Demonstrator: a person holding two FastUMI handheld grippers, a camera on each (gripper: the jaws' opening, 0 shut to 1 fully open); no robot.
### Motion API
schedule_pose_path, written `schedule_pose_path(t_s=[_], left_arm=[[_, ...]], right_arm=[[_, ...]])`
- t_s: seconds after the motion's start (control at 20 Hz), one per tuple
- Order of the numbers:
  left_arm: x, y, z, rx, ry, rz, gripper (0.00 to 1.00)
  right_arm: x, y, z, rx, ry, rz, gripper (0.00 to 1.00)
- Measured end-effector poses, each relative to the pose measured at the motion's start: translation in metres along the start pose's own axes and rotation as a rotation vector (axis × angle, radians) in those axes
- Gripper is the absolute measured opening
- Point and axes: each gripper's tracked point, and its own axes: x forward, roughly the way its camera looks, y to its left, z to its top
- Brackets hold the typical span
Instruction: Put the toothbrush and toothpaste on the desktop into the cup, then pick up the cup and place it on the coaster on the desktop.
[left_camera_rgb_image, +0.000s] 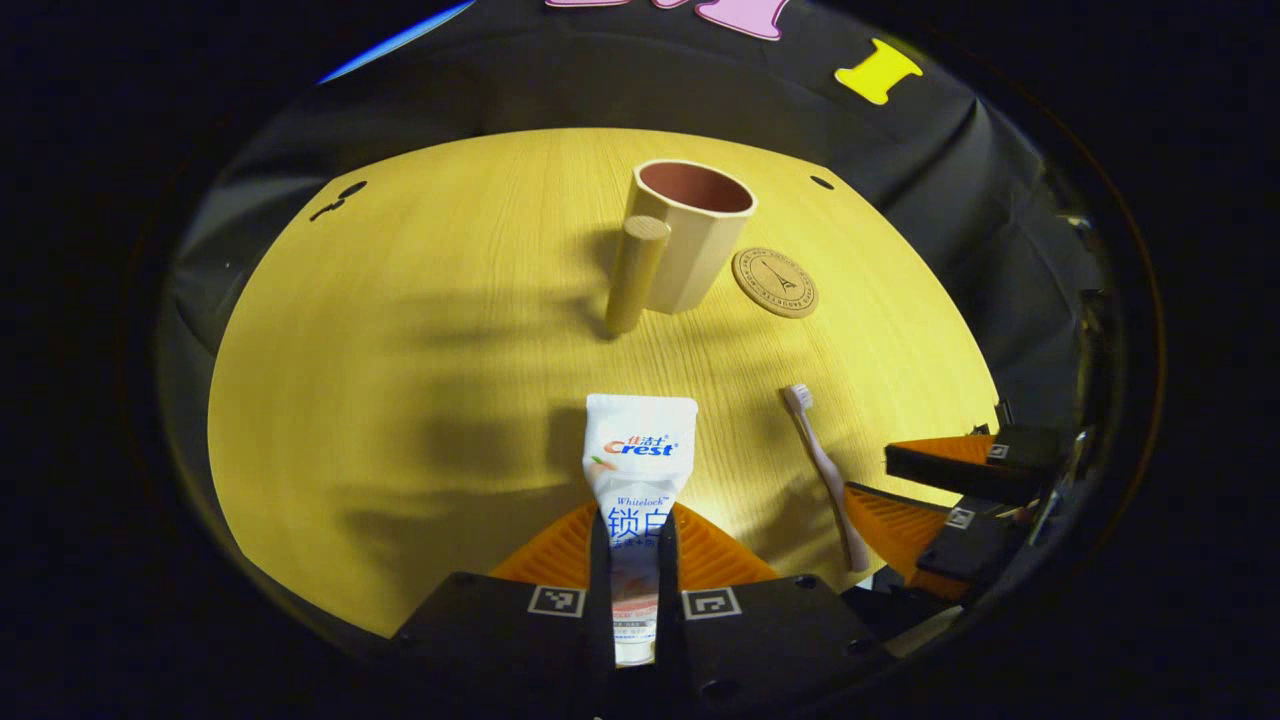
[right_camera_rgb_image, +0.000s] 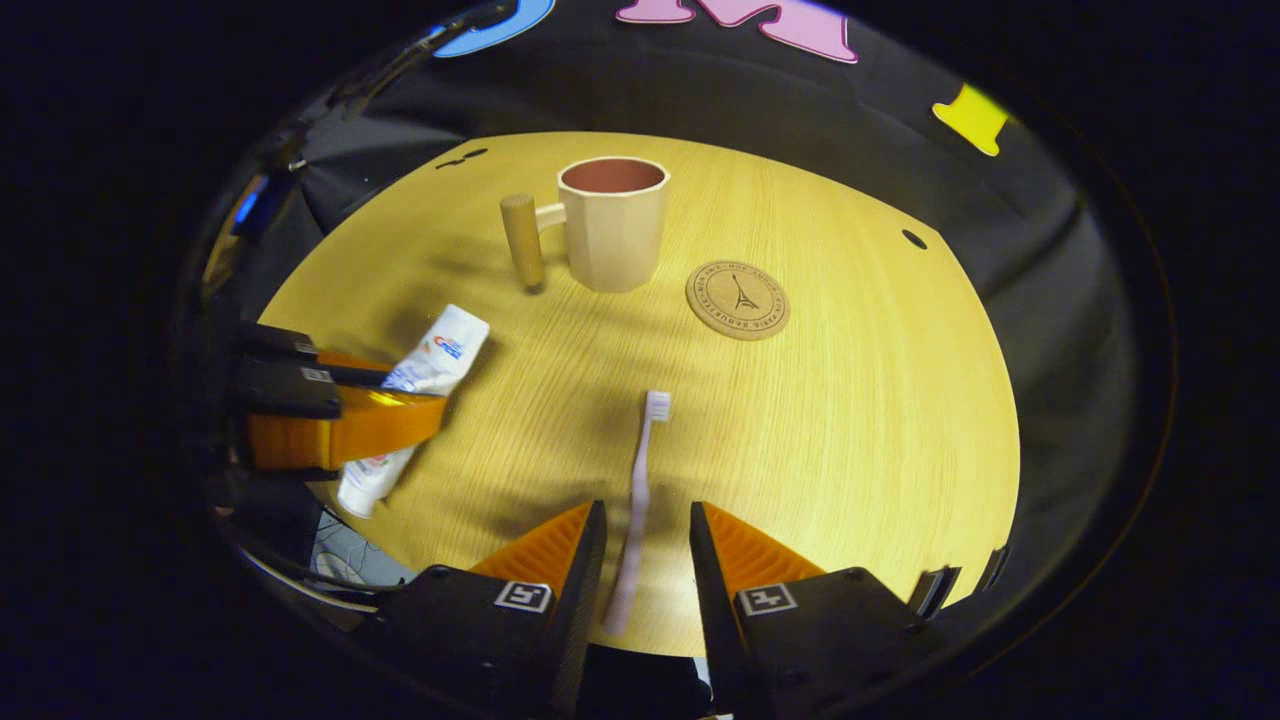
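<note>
The left gripper (left_camera_rgb_image: 636, 560) has its fingers closed on the toothpaste (left_camera_rgb_image: 636, 470), whose long axis points straight ahead at the cup (left_camera_rgb_image: 692, 235). The right gripper (right_camera_rgb_image: 645, 560) is part open, straddling the handle of the toothbrush (right_camera_rgb_image: 640, 490), which lies flat on the desk (right_camera_rgb_image: 880, 430), bristles toward the coaster (right_camera_rgb_image: 738, 300) beside the cup.

Toothbrush (right_camera_rgb_image: 640, 480), toothpaste (left_camera_rgb_image: 637, 470) outside cup (right_camera_rgb_image: 612, 225)

A round, pale yellow wood-grain table (left_camera_rgb_image: 400, 330) is seen against black draped cloth (right_camera_rgb_image: 700, 90); small dark holes (right_camera_rgb_image: 913, 239) are set near its edge.
</note>
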Motion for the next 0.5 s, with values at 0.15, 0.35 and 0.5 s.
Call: schedule_pose_path(t_s=[0.15,0.35,0.5], left_arm=[[-0.016,0.013,0.000,-0.008,-0.027,-0.009,0.21],[-0.028,0.028,-0.003,0.005,-0.048,0.000,0.21],[-0.032,0.037,-0.006,-0.011,-0.052,0.006,0.21]], right_arm=[[0.014,0.004,-0.004,0.034,0.053,-0.011,0.51],[0.028,0.004,-0.003,0.073,0.109,-0.007,0.42],[0.027,0.007,-0.004,0.097,0.161,0.022,0.36]])
